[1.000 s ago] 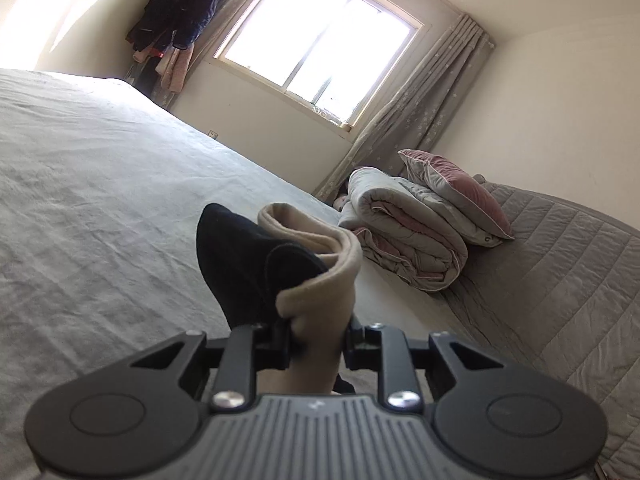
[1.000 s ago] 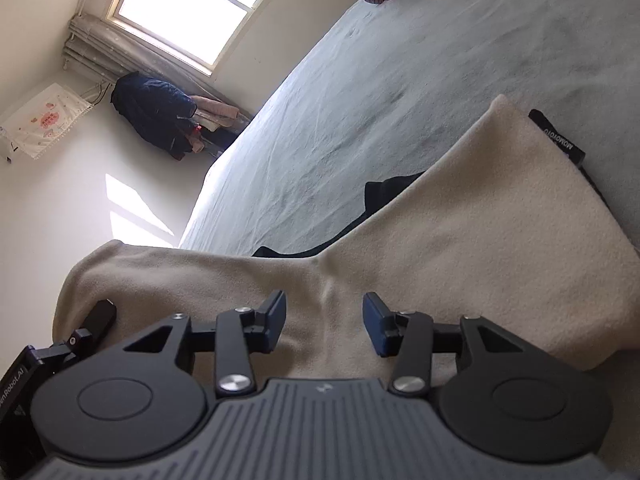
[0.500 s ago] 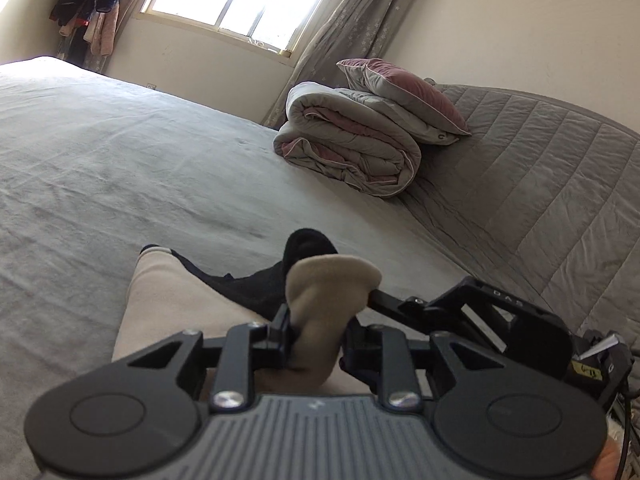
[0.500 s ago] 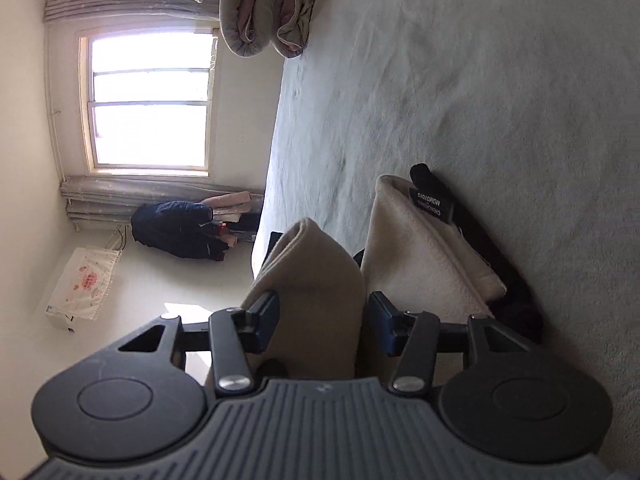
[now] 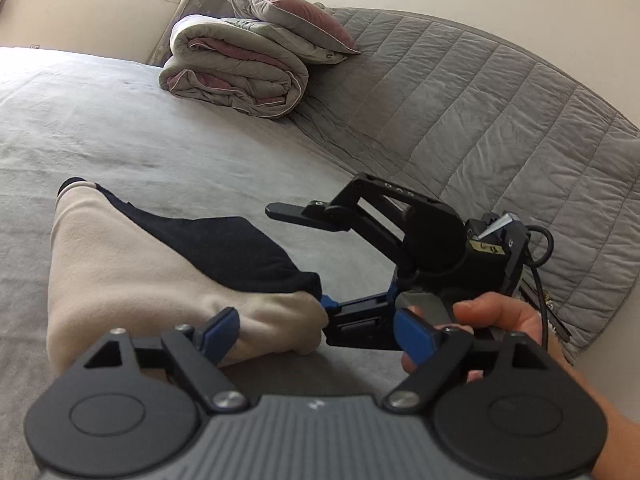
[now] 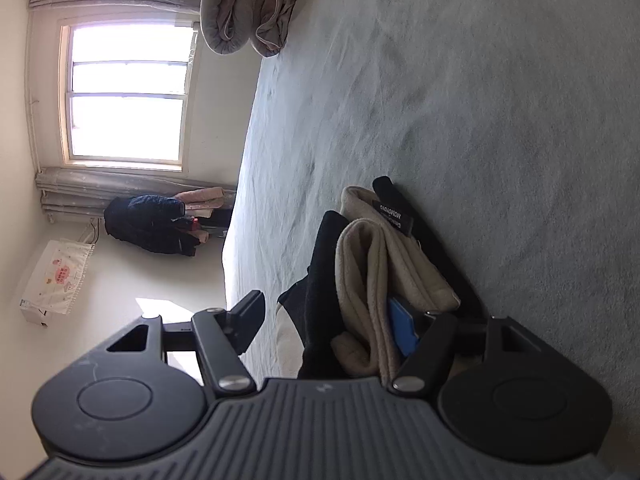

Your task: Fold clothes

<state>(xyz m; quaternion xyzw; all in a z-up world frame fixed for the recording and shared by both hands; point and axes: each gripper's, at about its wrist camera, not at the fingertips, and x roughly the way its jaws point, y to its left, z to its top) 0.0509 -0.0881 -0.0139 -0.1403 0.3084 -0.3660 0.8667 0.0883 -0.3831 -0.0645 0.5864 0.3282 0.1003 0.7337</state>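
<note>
A beige and black garment (image 5: 132,276) lies folded on the grey bed sheet (image 5: 120,128). My left gripper (image 5: 316,334) is open, its left blue pad touching the beige edge. My right gripper (image 5: 304,258), held by a hand (image 5: 496,316), comes in from the right with its jaws wide apart, the lower finger tucked into the fold. In the right wrist view the right gripper (image 6: 326,316) stands open, the garment (image 6: 368,280) bunched between its jaws, with one blue pad buried in the beige layers. A black label (image 6: 392,216) shows on the cloth.
A rolled quilt (image 5: 236,76) with a pink-grey pillow (image 5: 292,16) on it sits at the far end of the bed. A quilted grey cover (image 5: 480,120) rises on the right. A window (image 6: 128,92) and hanging dark coat (image 6: 148,228) are on the far wall.
Both grippers have opened and let go of the beige fold. The garment has come down from the air and now lies folded on the bed.
</note>
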